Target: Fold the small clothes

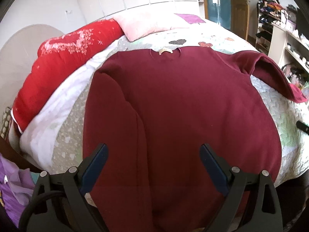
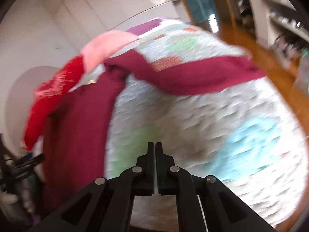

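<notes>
Left wrist view: your left tool [image 1: 153,150] hangs wide open above the dark red knit sweater [image 1: 181,104], spread flat on the quilted patchwork bed [image 1: 270,96], its left sleeve already folded in.

Right wrist view, blurred: your right tool [image 2: 155,147] looks closed and empty; the outstretched right sleeve [image 2: 202,75] probably comes next. Shelves [image 2: 280,19] line the wall.

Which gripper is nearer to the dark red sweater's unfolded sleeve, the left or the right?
Right, probably. The right gripper, shut and empty, hangs over the quilt below the sleeve. The left gripper, open, hovers over the sweater's lower body, with the sleeve far across.
</notes>
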A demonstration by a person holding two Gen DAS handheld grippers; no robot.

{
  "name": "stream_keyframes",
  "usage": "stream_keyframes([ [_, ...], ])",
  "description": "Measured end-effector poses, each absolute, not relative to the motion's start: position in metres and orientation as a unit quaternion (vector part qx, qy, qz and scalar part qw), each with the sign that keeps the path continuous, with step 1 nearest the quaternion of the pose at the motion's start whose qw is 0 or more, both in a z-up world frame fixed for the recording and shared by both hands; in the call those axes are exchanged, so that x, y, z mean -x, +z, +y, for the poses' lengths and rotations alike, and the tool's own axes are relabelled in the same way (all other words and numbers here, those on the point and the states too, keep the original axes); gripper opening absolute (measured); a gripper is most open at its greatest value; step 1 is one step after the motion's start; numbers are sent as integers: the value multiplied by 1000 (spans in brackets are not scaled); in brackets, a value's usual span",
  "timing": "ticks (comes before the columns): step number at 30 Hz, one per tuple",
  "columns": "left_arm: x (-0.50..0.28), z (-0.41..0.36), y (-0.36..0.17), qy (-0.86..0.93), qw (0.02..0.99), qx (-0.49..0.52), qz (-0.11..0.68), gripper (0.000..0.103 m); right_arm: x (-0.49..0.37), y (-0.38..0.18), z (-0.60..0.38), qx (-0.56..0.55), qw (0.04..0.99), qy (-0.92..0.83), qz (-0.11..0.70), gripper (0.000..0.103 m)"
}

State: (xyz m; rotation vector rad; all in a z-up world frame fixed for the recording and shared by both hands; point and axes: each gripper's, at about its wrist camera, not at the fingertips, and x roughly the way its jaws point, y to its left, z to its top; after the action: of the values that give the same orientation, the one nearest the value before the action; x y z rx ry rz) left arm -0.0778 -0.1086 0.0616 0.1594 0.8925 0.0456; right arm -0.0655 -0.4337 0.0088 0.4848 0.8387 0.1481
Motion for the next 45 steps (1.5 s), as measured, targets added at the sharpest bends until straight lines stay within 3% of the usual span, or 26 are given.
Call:
stream_keyframes([
  [1, 77, -104, 62, 24, 899, -68, 432, 95, 66, 7, -429, -240, 879, 89, 402, 19],
  [3, 74, -92, 65, 33, 899, -48, 433, 95, 64, 7, -411, -241, 877, 119, 398, 59],
  [10, 68, -52, 66, 62, 895, 27, 442, 95, 46, 4, -341, -125, 890, 145, 414, 65],
  [11, 68, -50, 65, 61, 893, 31, 444, 95, 45, 5, -335, -109, 893, 142, 412, 59],
  [12, 68, -51, 63, 60, 892, 31, 446, 95, 40, 6, -331, -105, 893, 145, 414, 21],
  [13, 68, -52, 62, 57, 891, 28, 449, 95, 38, 6, -329, -113, 887, 156, 419, 7],
  [22, 66, -47, 54, 52, 887, 42, 458, 95, 53, 1, -404, -196, 886, 82, 413, 7],
  [23, 67, -47, 53, 51, 886, 41, 458, 95, 49, 1, -414, -222, 884, 72, 406, 14],
  [24, 67, -49, 53, 49, 887, 39, 458, 95, 48, 2, -429, -255, 879, 65, 397, 42],
  [25, 68, -51, 53, 47, 888, 36, 457, 95, 46, 3, -448, -300, 874, 60, 379, 62],
  [26, 68, -52, 54, 45, 889, 35, 455, 95, 43, 3, -464, -337, 870, 54, 355, 88],
  [27, 69, -54, 55, 43, 890, 33, 452, 95, 40, 3, -475, -368, 867, 46, 334, 92],
  [33, 67, -62, 50, 33, 888, 25, 457, 95, 6, -18, -530, -517, 802, 15, 299, 92],
  [35, 67, -63, 47, 31, 886, 25, 462, 95, 0, -19, -537, -520, 801, -5, 297, 87],
  [37, 67, -62, 46, 31, 885, 26, 464, 95, -12, -18, -538, -512, 803, -16, 305, 55],
  [38, 67, -61, 46, 31, 885, 27, 463, 95, -18, -22, -540, -514, 798, -16, 314, 19],
  [39, 67, -60, 46, 32, 886, 28, 462, 95, -20, -25, -546, -521, 792, -16, 318, 7],
  [45, 66, -48, 47, 42, 888, 41, 457, 95, 0, 26, -602, -473, 835, -134, 249, 7],
])
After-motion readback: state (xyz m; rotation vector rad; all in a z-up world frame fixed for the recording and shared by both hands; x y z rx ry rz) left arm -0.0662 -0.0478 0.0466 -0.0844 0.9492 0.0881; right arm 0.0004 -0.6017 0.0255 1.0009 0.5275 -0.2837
